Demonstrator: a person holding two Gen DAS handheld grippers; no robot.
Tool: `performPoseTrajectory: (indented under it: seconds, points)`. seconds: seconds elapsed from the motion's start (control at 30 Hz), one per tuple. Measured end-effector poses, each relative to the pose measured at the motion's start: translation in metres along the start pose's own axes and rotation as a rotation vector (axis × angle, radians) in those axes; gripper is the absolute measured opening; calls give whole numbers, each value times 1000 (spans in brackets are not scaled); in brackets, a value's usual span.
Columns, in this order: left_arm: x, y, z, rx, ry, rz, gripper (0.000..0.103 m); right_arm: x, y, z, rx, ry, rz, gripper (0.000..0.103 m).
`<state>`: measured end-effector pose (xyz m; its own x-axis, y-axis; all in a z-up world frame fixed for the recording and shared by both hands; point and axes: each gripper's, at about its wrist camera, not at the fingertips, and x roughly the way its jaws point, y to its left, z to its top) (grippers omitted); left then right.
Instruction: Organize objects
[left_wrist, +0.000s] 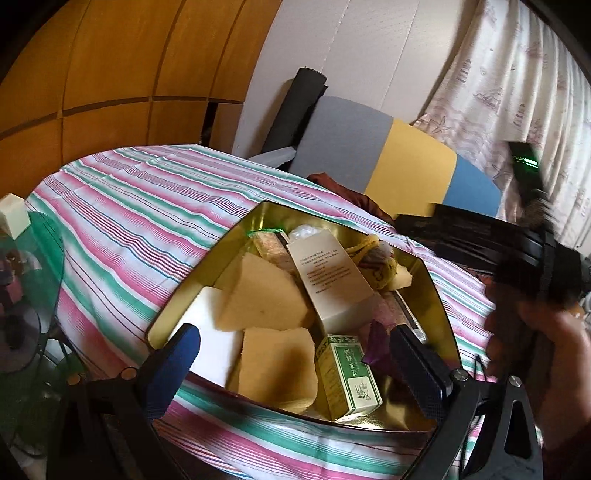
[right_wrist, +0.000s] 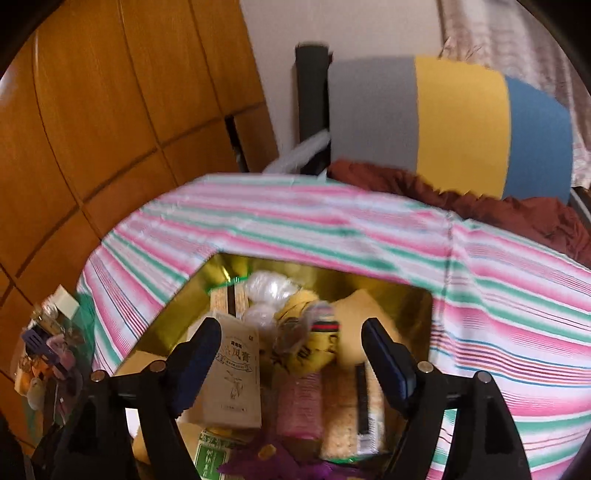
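Observation:
A gold tin box (left_wrist: 436, 291) lies open on the striped tablecloth (left_wrist: 129, 206). It holds a tall beige carton (left_wrist: 332, 280), a small green-and-white box (left_wrist: 351, 376), tan sponge pieces (left_wrist: 273, 358), a white block (left_wrist: 210, 332) and a yellow cloth item (left_wrist: 376, 262). My left gripper (left_wrist: 295, 354) is open and empty above the tin's near side. My right gripper (right_wrist: 291, 350) is open and empty over the same tin (right_wrist: 413, 295), above the beige carton (right_wrist: 236, 376), the yellow cloth item (right_wrist: 310, 343) and wrapped snack bars (right_wrist: 351, 406). The right gripper's body and the hand holding it show at the right of the left wrist view (left_wrist: 524, 273).
A chair back (left_wrist: 399, 155) in grey, yellow and blue stands behind the table, with a dark red cloth (right_wrist: 480, 199) on its seat. A glass side table (left_wrist: 33, 258) with small items is at the left. Wooden panels (left_wrist: 110, 74) line the wall.

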<state>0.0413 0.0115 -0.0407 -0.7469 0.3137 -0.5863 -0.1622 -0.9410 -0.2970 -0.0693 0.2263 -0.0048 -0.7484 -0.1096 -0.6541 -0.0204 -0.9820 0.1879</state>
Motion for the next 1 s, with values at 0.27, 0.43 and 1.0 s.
performPoseTrajectory:
  seconds: [0.27,0.43,1.0]
  points:
    - [4,-5,5,3,57,83,103,22,0,-9,-60,104,-128,30]
    - [1,-6,11,15,54,154,103,60,2,-4,-74,193,-97,29]
    - [3,-3,31,28,104,262,103,-24,20,-39,-2,156,-130,54]
